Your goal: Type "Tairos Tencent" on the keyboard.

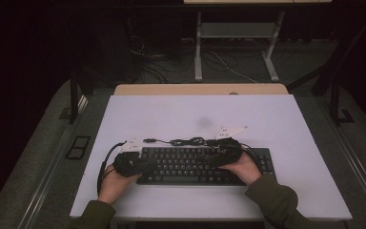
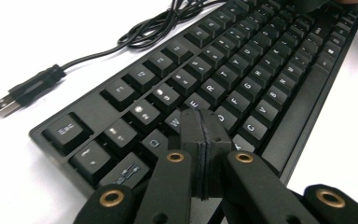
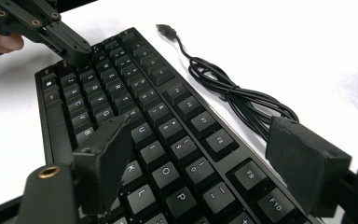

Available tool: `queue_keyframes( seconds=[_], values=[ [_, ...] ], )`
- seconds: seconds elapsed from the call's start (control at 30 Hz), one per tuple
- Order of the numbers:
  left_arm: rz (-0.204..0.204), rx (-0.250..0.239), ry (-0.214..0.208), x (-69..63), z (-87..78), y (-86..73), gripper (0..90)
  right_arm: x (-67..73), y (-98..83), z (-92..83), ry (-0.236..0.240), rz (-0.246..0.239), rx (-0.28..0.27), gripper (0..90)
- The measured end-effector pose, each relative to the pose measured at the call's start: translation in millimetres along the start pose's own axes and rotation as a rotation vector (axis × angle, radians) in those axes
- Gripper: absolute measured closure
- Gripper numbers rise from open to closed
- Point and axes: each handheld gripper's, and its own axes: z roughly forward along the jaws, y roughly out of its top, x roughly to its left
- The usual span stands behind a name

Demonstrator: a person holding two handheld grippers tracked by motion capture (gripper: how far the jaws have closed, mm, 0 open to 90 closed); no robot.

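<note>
A white worktop (image 1: 171,114) carries a black keyboard (image 1: 195,164), which lies lengthwise across its near half, a little right of centre. Behind the keyboard's far edge its black cable (image 1: 190,141) lies bunched on the worktop, and the loose end trails left to a USB plug (image 2: 9,103) resting apart from the keyboard's far left corner. The person's two hands come in from the near edge, one at each end of the keyboard. The left gripper (image 2: 204,140) hangs over the keyboard's left end with its jaws pressed together, nothing between them, the joined tips just above the letter keys near W and the neighbouring keys. The right gripper (image 3: 205,172) sits over the right end with its jaws spread wide, straddling the keys around O, P and L without pinching anything.
</note>
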Motion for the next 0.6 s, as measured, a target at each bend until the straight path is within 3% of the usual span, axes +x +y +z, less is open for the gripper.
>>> queue_keyframes(
  seconds=[0.6],
  values=[
    [0.022,0.023,-0.014,-6.6,11.2,2.6,89.1,-0.2,-0.4,0.9,-0.001,-0.002,0.004,22.1]
  ],
)
